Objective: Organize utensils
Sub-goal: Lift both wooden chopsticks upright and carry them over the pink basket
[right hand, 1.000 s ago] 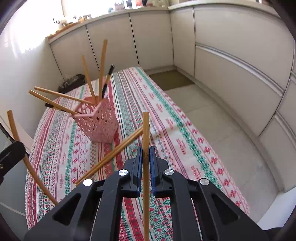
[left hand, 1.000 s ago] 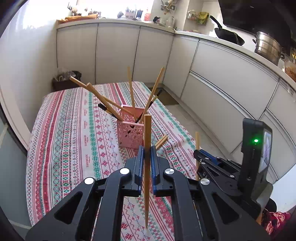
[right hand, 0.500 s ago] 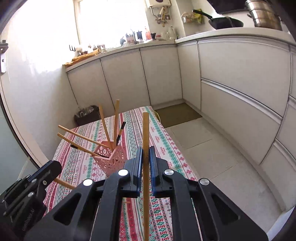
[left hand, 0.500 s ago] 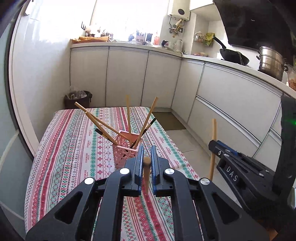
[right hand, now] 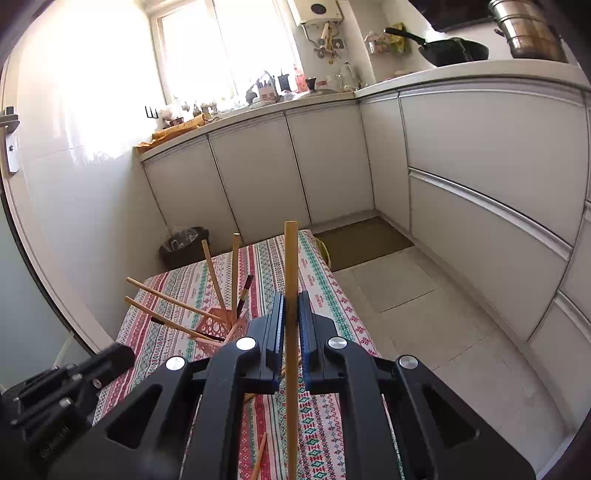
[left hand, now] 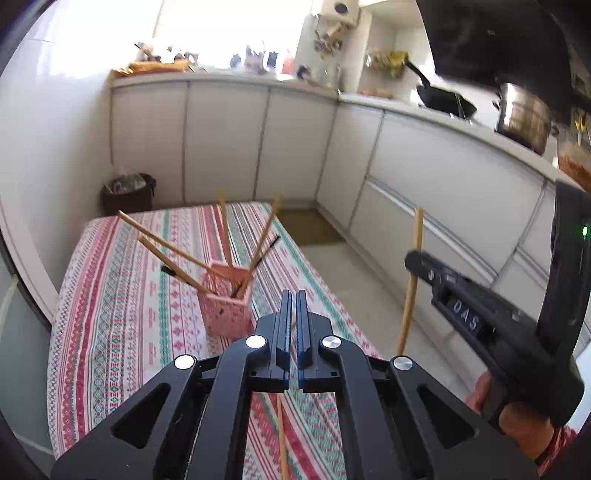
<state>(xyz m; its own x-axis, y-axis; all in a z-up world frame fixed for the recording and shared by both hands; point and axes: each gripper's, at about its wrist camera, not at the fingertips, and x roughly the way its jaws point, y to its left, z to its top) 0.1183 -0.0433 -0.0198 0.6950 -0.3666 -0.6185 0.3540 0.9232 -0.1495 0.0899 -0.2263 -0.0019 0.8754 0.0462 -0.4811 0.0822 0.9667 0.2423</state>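
Wooden chopstick [right hand: 291,295] stands upright, clamped between right gripper [right hand: 291,317] fingers

Home kitchen. White cabinet fronts [right hand: 258,177] run along two walls under a pale countertop [right hand: 461,74], meeting at centre frame. Black wok [right hand: 458,51] and steel pot [right hand: 528,33] sit upper right. Window [right hand: 221,48] at top, its sill crowded with bottles. Below my tongs, a table under a striped patterned cloth [left hand: 122,295].

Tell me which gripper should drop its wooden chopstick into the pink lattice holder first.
Left, probably: the left gripper sits directly behind the pink lattice holder; the right gripper hangs out over the floor.
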